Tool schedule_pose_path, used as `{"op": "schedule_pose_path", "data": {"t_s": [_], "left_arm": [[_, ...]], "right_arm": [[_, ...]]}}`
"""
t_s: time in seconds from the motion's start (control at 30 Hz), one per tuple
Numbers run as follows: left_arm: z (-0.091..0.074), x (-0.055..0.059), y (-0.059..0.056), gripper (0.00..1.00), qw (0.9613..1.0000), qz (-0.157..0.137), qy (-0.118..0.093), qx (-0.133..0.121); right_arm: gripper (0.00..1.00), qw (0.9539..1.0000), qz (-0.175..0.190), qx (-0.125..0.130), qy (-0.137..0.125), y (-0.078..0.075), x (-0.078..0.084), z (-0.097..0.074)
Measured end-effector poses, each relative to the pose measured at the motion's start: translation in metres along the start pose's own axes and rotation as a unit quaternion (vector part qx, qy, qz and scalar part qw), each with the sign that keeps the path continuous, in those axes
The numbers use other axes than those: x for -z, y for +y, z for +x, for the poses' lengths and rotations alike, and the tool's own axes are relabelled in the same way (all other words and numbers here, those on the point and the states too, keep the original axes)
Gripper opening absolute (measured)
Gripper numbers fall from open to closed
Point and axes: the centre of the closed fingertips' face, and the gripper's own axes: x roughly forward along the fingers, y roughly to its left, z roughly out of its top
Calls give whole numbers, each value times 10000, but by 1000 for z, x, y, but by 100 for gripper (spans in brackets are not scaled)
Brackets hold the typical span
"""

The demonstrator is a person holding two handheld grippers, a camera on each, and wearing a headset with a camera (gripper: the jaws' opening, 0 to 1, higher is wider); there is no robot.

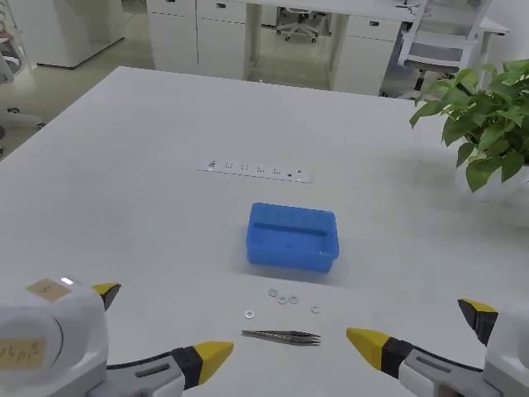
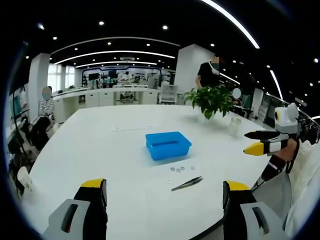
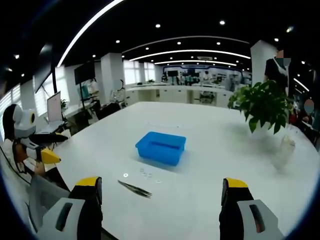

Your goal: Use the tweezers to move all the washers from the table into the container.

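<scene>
A blue container [image 1: 292,237] stands in the middle of the white table [image 1: 124,182]. Just in front of it lie several small washers [image 1: 283,299], loosely scattered. Metal tweezers [image 1: 281,335] lie flat nearer to me than the washers. My left gripper [image 1: 161,322] is open at the bottom left, and my right gripper [image 1: 420,325] is open at the bottom right; both flank the tweezers with nothing held. The left gripper view has its own gripper [image 2: 164,186] behind the tweezers [image 2: 187,183], washers [image 2: 180,168] and container [image 2: 167,144]. From the right gripper [image 3: 160,183] I see the tweezers [image 3: 134,188], washers [image 3: 145,174] and container [image 3: 161,147].
A flat white power strip [image 1: 254,170] is set in the table beyond the container. A potted green plant [image 1: 483,116] stands at the table's right side. Desks and chairs sit past the far edge. A person [image 2: 207,72] stands behind the plant.
</scene>
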Motion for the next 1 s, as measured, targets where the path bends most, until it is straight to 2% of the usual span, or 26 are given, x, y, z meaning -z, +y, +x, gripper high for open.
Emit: {"op": "schedule_pose_path", "data": {"t_s": [0.5, 0.8, 1.0], "left_arm": [[9, -5, -2, 99, 9999, 137, 28, 49], [19, -4, -2, 97, 9996, 229, 154, 97], [26, -5, -2, 96, 9992, 360, 141, 67]], "right_arm": [[99, 10000, 27, -40, 72, -1, 2, 4], [99, 9998, 30, -70, 170, -3, 6, 11], [99, 9995, 22, -123, 282, -2, 12, 18]]}}
